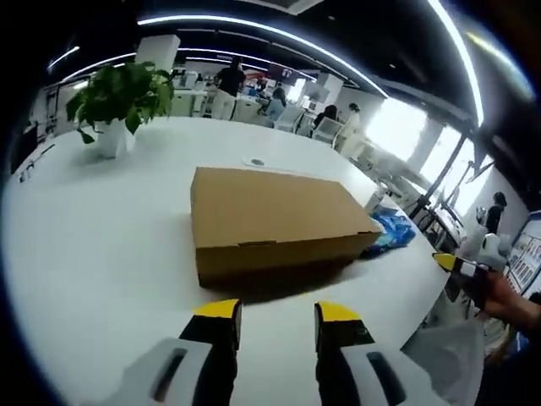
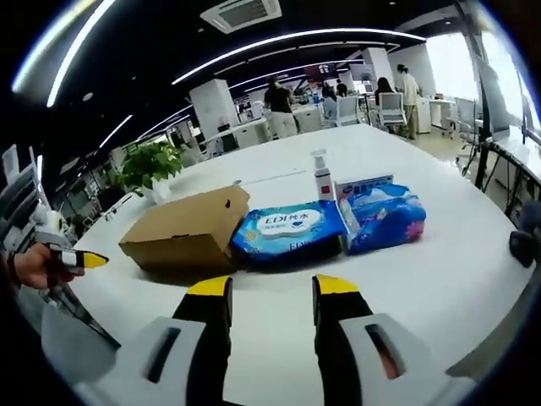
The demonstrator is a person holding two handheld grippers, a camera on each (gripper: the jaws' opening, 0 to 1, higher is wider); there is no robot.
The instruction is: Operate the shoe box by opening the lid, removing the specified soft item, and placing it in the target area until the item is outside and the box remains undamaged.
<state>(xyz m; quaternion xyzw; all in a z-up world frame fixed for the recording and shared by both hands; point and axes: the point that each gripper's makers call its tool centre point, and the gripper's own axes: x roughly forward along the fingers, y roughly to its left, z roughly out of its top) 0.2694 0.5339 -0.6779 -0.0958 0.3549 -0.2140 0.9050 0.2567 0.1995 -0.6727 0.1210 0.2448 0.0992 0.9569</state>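
Note:
A brown cardboard shoe box [image 1: 275, 222] lies shut on the white table [image 1: 101, 245], its lid down. My left gripper [image 1: 277, 321] hovers open just in front of its near side, nothing between the jaws. In the right gripper view the same box [image 2: 188, 230] sits at the left, with soft blue packs [image 2: 287, 230] lying against its right end. My right gripper [image 2: 269, 298] is open above the bare table, in front of the packs. The right gripper's yellow tip [image 1: 456, 264] enters the left gripper view from the right, and the left gripper's tip [image 2: 80, 259] enters the right gripper view at the left.
A potted plant [image 1: 118, 106] stands at the table's far left corner. A second blue pack [image 2: 385, 218], a white pump bottle [image 2: 323, 176] and a small carton [image 2: 365, 183] sit right of the box. People and desks fill the office behind. The table edge runs near my right gripper.

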